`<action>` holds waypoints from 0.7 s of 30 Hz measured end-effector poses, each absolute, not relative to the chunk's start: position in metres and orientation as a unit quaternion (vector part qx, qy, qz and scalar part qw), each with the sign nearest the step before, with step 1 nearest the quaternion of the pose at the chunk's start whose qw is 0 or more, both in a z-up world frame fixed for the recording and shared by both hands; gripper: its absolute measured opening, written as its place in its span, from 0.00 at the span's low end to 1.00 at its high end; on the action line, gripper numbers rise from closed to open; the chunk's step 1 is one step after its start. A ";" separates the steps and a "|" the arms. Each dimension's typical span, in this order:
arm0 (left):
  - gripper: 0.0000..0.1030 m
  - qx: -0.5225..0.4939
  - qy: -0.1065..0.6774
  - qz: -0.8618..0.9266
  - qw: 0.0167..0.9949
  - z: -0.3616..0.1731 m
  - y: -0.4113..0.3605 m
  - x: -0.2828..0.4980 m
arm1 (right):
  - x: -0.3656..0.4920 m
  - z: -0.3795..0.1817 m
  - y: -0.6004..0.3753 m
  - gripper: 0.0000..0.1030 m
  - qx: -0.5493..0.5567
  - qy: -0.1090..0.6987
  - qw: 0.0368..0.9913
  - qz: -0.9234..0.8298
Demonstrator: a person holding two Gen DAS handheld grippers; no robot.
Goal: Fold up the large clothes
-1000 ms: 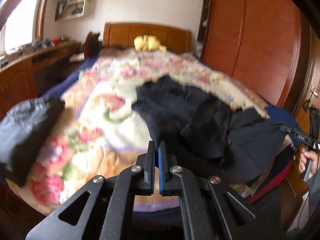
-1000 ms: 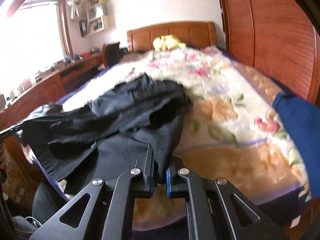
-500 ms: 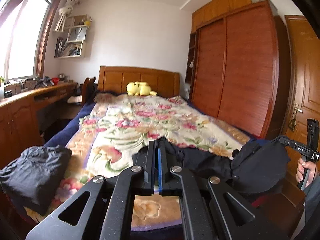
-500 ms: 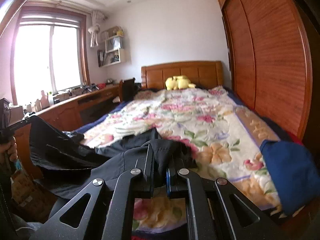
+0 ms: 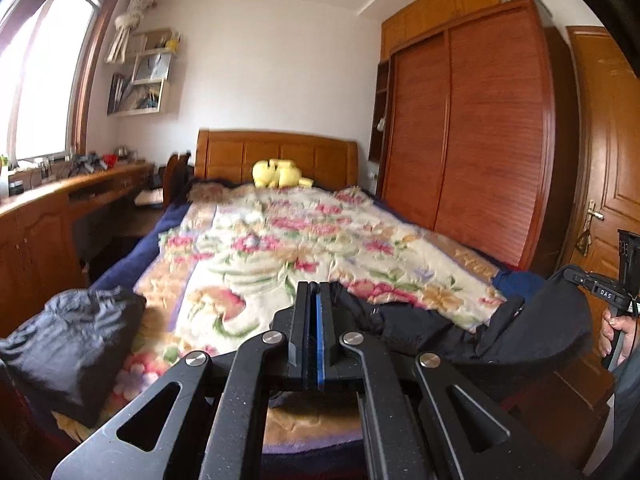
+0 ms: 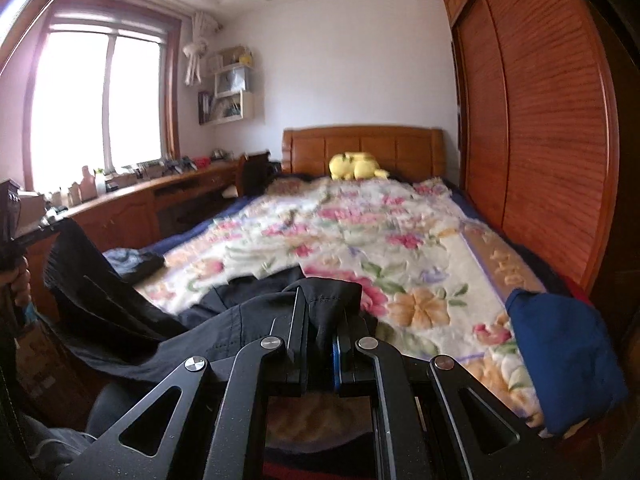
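At the foot of the bed, closest to both cameras, a black garment is strung between the two tools. The right hand-held gripper pinches a bunched corner of it, cloth filling the narrow gap between the jaws. The left hand-held gripper has its jaws pressed together; from its own camera no fabric shows between them, yet the right wrist view shows the garment's far corner rising to that tool at the left edge, so it probably grips a thin hem. A person's hand holds the right tool's handle at the edge of the left view.

Between the two corners the cloth sags, and its middle lies rumpled on the floral blanket near the bed's foot. My reading is that the step in hand is lifting and stretching the garment by two corners so it can be laid out flat; no fold has been made yet. The next move calls for drawing the corners apart until the slack goes, then lowering the cloth smoothly onto the open blanket, keeping both grips firm.

Just beside it lie a dark grey bundle on the left corner and a blue cloth on the right edge. Farther off, a yellow plush toy rests against the wooden headboard.
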State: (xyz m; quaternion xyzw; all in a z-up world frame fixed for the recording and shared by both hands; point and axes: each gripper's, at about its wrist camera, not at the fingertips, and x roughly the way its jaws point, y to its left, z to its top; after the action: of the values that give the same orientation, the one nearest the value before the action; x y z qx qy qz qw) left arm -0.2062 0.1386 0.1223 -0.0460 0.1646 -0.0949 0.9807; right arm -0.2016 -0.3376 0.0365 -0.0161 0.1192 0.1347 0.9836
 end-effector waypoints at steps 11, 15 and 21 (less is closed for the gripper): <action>0.03 -0.055 0.240 -0.061 0.967 0.055 0.141 -0.104 | -0.095 -0.005 -0.342 0.08 0.023 0.162 0.976 0.141; 0.03 -0.052 0.246 -0.061 0.966 0.054 0.135 -0.064 | -0.042 -0.004 -0.337 0.08 0.041 0.187 0.972 0.140; 0.03 -0.041 0.239 -0.041 0.969 0.073 0.135 -0.001 | 0.043 0.028 -0.313 0.08 -0.009 0.200 0.971 0.127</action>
State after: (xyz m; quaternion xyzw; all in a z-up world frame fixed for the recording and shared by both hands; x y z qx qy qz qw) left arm -0.0007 0.1355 0.0731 -0.0408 0.2393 -0.0409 0.9692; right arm 0.0428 -0.3127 0.0284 -0.0091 0.2000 0.1272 0.9715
